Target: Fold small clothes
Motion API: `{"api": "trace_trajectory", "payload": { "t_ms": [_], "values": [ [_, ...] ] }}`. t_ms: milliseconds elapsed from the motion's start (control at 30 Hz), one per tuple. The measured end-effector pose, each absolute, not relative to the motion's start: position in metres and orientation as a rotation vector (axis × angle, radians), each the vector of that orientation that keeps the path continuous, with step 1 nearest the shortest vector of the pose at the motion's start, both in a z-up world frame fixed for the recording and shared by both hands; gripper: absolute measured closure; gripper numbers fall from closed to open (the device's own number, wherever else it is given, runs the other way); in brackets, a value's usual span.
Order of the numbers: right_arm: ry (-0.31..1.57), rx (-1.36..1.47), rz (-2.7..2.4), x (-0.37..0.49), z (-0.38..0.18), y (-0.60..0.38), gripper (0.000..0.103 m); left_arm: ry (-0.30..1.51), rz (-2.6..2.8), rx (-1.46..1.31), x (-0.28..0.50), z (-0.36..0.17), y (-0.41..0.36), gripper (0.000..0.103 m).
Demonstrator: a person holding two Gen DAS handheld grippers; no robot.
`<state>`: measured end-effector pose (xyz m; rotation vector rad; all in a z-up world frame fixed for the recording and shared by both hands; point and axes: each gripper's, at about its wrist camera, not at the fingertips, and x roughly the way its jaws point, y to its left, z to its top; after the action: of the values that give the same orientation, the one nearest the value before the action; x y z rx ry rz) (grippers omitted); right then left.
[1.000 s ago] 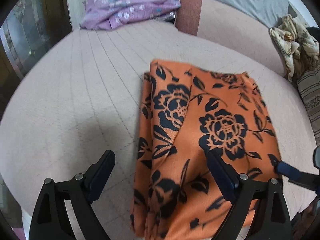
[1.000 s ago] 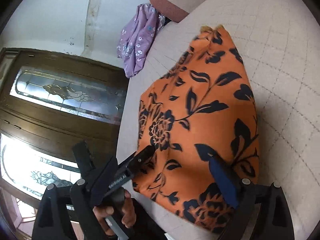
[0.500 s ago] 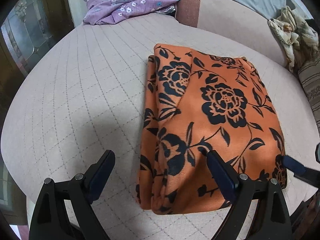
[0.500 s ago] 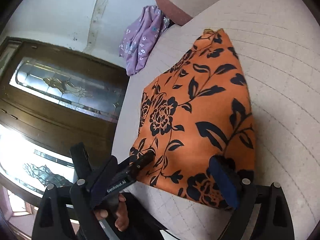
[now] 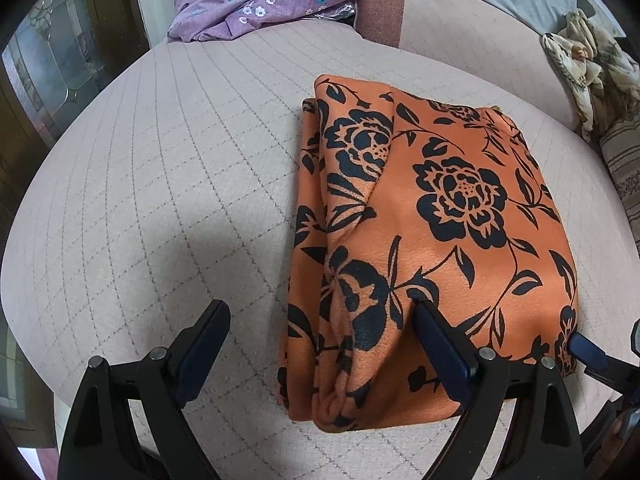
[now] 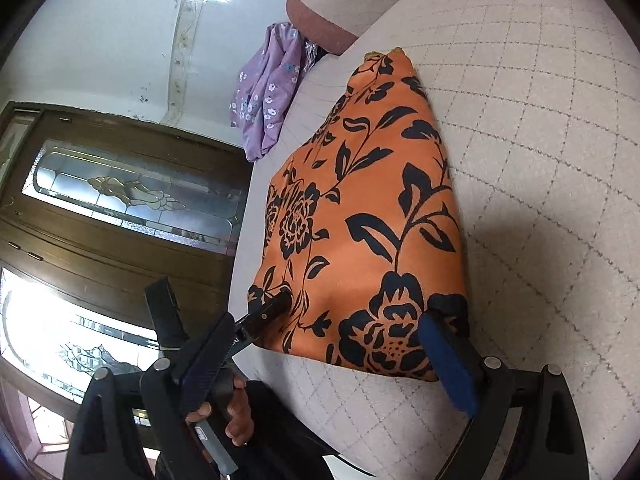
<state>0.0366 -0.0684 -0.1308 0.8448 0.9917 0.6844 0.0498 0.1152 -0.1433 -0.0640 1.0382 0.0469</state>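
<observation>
A: Left gripper (image 5: pixel 320 332) — state?

B: Jaws spread wide, nothing between them. One finger sits over bare quilted cover; the other finger's pad (image 5: pixel 438 344) lies on the near part of the folded orange cloth (image 5: pixel 420 248).

A: And the right gripper (image 6: pixel 328 344)?

B: Also parted wide, holding nothing. Its blue pad (image 6: pixel 448 364) rests at the near corner of the orange cloth, touching or just above it — cannot tell which. In the left wrist view that same blue tip shows at the cloth's near right corner.

A: Where does the cloth lie?

B: Flat on the pale quilted cushion (image 5: pixel 160 184), folded into a thick rectangle, black flower print up. Folded layers show along its left edge.

A: Anything farther out?

B: A hand (image 6: pixel 228 408) grips the left tool's handle, seen in the right wrist view. A purple flowered garment (image 5: pixel 260 0) lies heaped at the far end of the cushion, well apart from the orange one. A crumpled cream cloth (image 5: pixel 588 64) sits off to the far right. A dark wooden door with patterned glass (image 6: pixel 120 196) stands beyond the cushion edge.
</observation>
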Motion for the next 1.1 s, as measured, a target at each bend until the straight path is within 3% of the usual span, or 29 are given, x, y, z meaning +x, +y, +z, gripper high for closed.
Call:
{"api": "trace_trajectory", "payload": {
  "t_ms": [300,400,600,867,1100],
  "values": [
    [0.994,0.814,0.683,0.032,-0.130,-0.067,0.008,0.949,0.000,-0.117,0.029,-0.122,0.119,0.009],
    [0.993,0.801,0.679,0.031,-0.129,-0.065,0.008,1.089,0.014,-0.021,0.038,-0.161,0.112,0.009],
    [0.967,0.728,0.662,0.033,-0.108,-0.076,0.008,0.969,-0.059,-0.191,0.039,-0.127,0.142,0.009],
    [0.977,0.735,0.576,0.101,-0.106,-0.104,0.008,1.032,-0.203,-0.436,0.091,-0.142,0.204,0.009],
    [1.093,0.736,0.583,0.142,-0.141,-0.073,0.008,1.041,-0.251,-0.415,0.097,-0.155,0.195,0.012]
  ]
}}
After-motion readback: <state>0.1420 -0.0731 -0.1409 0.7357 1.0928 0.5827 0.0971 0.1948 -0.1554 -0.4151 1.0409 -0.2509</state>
